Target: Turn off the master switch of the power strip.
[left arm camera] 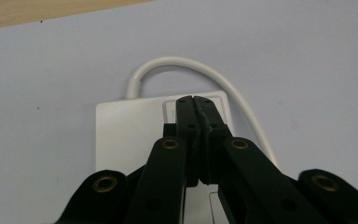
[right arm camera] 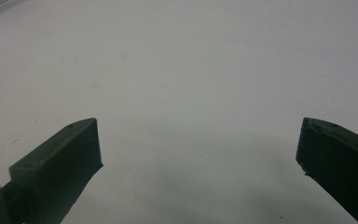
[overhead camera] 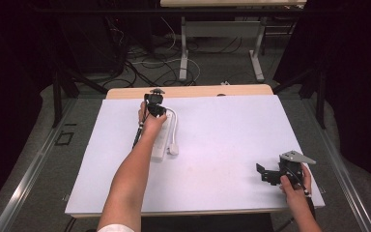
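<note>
White sheeting covers the table [overhead camera: 232, 159], and a white power strip [left arm camera: 130, 135] with its looped cord [left arm camera: 186, 65] lies left of centre toward the far edge. Over its far end, the left gripper [left arm camera: 195, 99] has its jaws pressed together, tips at the strip's top face. Near the right edge, the right gripper [right arm camera: 198, 149] rests with jaws spread wide over bare sheet.

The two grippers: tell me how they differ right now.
The left gripper has its jaws shut together, with nothing between them; the right gripper has its jaws wide apart. The left one points down at a white power strip with a looped cable; the right one is over bare white table. Both have black jaws and are hand-held.
</note>
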### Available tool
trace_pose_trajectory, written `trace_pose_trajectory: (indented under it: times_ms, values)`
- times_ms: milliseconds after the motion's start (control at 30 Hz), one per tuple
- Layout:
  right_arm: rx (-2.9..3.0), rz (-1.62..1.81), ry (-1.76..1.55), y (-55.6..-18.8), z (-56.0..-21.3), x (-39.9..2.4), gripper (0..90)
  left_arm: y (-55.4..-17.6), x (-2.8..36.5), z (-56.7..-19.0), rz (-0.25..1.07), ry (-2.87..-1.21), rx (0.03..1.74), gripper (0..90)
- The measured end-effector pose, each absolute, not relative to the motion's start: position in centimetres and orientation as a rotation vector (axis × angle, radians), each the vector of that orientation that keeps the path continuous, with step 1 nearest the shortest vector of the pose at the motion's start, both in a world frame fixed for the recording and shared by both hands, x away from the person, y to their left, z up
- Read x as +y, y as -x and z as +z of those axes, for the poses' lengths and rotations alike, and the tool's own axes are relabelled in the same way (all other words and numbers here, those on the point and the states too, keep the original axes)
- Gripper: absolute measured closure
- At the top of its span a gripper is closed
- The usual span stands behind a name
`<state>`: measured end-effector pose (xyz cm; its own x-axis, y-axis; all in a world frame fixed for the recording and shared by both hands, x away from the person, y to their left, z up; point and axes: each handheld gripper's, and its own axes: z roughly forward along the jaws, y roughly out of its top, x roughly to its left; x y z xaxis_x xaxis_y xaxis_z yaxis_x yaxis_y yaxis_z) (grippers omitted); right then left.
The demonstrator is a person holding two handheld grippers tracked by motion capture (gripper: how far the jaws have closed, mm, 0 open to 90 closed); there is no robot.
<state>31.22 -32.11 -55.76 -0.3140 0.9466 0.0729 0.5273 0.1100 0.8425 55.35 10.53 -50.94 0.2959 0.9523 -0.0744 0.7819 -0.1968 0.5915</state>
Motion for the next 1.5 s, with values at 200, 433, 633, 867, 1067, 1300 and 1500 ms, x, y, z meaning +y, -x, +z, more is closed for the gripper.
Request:
trace_pose_trajectory:
  times_ms: [200,433,633,867,1067,1300,1500]
  values:
    - [1.904,1.115,-1.425,-31.3,-55.7,-32.1,0.0,-54.9,10.6,-50.6,0.415,-2.037,1.529,90.0]
    - [1.904,1.121,-1.429,-31.3,-55.7,-31.9,0.0,-54.5,10.9,-50.0,0.390,-2.021,1.530,90.0]
    - [1.889,1.126,-1.419,-31.4,-55.7,-31.7,0.0,-54.0,11.2,-49.6,0.370,-2.015,1.520,90.0]
    - [1.912,1.124,-1.404,-31.4,-55.6,-31.8,0.0,-53.5,11.5,-48.9,0.342,-2.002,1.501,89.0]
    - [1.906,1.122,-1.398,-31.5,-55.6,-31.6,0.0,-53.0,11.7,-48.6,0.316,-1.986,1.497,87.2]
    - [1.904,1.124,-1.397,-31.5,-55.6,-31.6,0.0,-52.3,12.1,-48.2,0.307,-1.989,1.476,83.3]
    - [1.917,1.125,-1.404,-31.5,-55.6,-31.6,0.0,-51.7,12.3,-47.8,0.280,-1.965,1.460,78.8]
